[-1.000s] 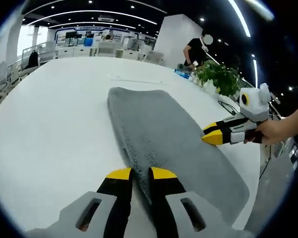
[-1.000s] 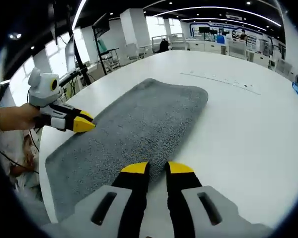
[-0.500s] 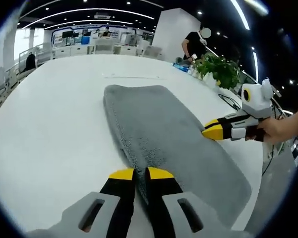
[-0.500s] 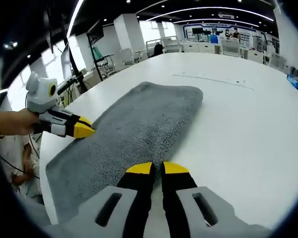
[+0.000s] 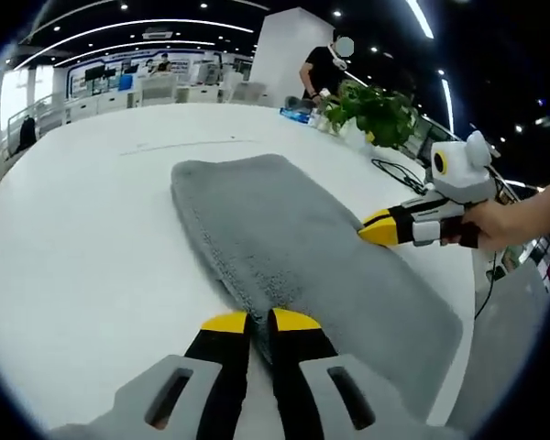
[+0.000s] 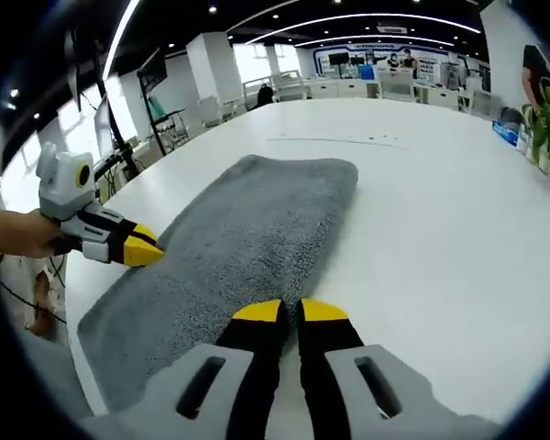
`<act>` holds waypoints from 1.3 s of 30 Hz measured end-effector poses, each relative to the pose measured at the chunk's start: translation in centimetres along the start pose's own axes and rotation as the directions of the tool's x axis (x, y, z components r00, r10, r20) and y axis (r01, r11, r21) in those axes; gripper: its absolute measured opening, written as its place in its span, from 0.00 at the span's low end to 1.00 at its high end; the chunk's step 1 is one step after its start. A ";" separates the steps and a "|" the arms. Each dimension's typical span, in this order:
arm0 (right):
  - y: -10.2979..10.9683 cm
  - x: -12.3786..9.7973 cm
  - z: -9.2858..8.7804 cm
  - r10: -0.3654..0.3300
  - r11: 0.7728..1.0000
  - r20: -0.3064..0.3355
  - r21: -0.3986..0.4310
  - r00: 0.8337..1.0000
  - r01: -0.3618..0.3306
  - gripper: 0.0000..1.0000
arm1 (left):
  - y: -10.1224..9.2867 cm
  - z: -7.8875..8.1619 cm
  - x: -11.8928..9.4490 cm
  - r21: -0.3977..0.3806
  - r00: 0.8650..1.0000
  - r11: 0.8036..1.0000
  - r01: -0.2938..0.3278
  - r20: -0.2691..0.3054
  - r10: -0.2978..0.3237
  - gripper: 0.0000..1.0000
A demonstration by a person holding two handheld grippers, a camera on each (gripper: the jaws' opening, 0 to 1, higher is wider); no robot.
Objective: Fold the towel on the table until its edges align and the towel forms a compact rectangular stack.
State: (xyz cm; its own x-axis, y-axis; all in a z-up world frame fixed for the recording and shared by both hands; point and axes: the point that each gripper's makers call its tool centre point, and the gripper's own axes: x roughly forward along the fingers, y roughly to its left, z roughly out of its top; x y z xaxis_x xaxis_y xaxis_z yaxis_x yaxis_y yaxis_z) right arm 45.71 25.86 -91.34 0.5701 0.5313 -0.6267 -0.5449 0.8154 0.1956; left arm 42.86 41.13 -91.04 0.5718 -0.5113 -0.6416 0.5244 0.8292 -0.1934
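Note:
A long grey towel (image 5: 284, 229) lies flat on the white round table (image 5: 92, 211). In the left gripper view my left gripper (image 5: 258, 321) is shut on the towel's near long edge, yellow tips almost touching. Across the cloth, my right gripper (image 5: 376, 229) pinches the opposite long edge, held by a hand. The right gripper view shows the same towel (image 6: 247, 220) from the other side: my right gripper (image 6: 290, 312) is shut on its edge at the bottom, and my left gripper (image 6: 145, 255) grips the far edge at the left.
A potted plant (image 5: 371, 105), a blue item (image 5: 298, 112) and a black cable (image 5: 394, 170) sit near the table's far rim, where a person (image 5: 325, 69) stands. The table (image 6: 440, 211) is broad and bare beyond the towel; its edge runs close behind each gripper.
Both grippers' jaws have closed from a small gap onto the towel's edges. Both cameras have shifted slightly; the towel lies as before.

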 end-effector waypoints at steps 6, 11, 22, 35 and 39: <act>-2.4 -2.7 -1.6 -0.037 0.999 0.019 -0.012 0.999 0.037 0.04 | -3.3 0.3 1.5 0.026 1.000 0.999 0.024 0.010 -0.025 0.08; -3.5 -4.0 -2.3 -0.043 0.999 0.032 0.033 0.999 0.042 0.04 | -4.8 0.7 2.3 0.041 0.999 0.998 0.041 0.013 -0.042 0.08; -3.3 -4.2 -2.4 -0.018 0.978 0.021 -0.208 1.000 0.022 0.04 | -5.8 0.7 2.6 0.090 1.000 0.996 0.020 0.011 -0.021 0.08; -3.6 -4.3 -2.4 -0.016 0.992 0.100 -0.121 0.995 0.029 0.04 | -5.7 0.7 2.7 0.165 0.999 0.986 0.010 0.030 -0.015 0.08; -3.6 -4.3 -2.3 -0.022 0.991 0.101 -0.129 0.995 0.035 0.04 | -5.7 0.8 2.7 0.161 0.999 0.987 0.017 0.032 -0.023 0.08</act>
State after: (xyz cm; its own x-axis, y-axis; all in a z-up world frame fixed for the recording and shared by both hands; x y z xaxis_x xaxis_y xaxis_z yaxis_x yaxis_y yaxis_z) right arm 43.82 20.10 -91.13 0.6413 0.5337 -0.5512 -0.5992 0.7971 0.0746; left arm 41.94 34.86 -91.10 0.5798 -0.5372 -0.6126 0.6290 0.7730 -0.0826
